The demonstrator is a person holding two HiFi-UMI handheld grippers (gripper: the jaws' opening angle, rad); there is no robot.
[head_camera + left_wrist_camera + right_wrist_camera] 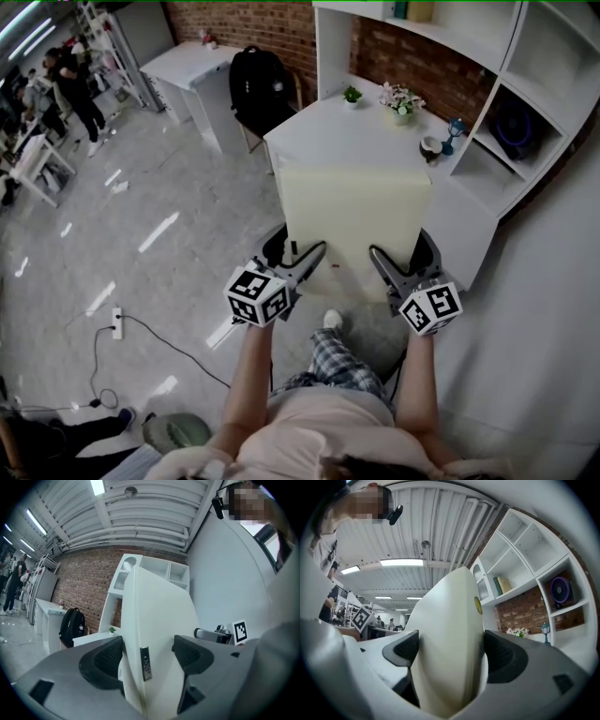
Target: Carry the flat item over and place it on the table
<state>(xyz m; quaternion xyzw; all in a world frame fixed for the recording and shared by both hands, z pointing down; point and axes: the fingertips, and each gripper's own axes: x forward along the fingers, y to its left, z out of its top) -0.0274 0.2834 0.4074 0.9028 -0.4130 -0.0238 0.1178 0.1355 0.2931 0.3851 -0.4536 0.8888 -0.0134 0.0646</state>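
Note:
A flat cream-white panel (354, 225) is held up in the air in front of me, over the near part of a white table (337, 131). My left gripper (298, 262) is shut on the panel's near left edge and my right gripper (397, 266) on its near right edge. In the left gripper view the panel (159, 634) stands edge-on between both jaws, a small metal tag on its edge. In the right gripper view the panel (450, 648) fills the gap between the pads (504, 656), with a yellow sticker near its top.
On the table stand a small green plant (352, 94), a pot of flowers (401, 98), a small cup (431, 147) and a blue figurine (453, 134). White shelving (525, 103) rises at the right. A black backpack (260, 86) sits on a chair. Cable and power strip (116, 322) lie on the floor.

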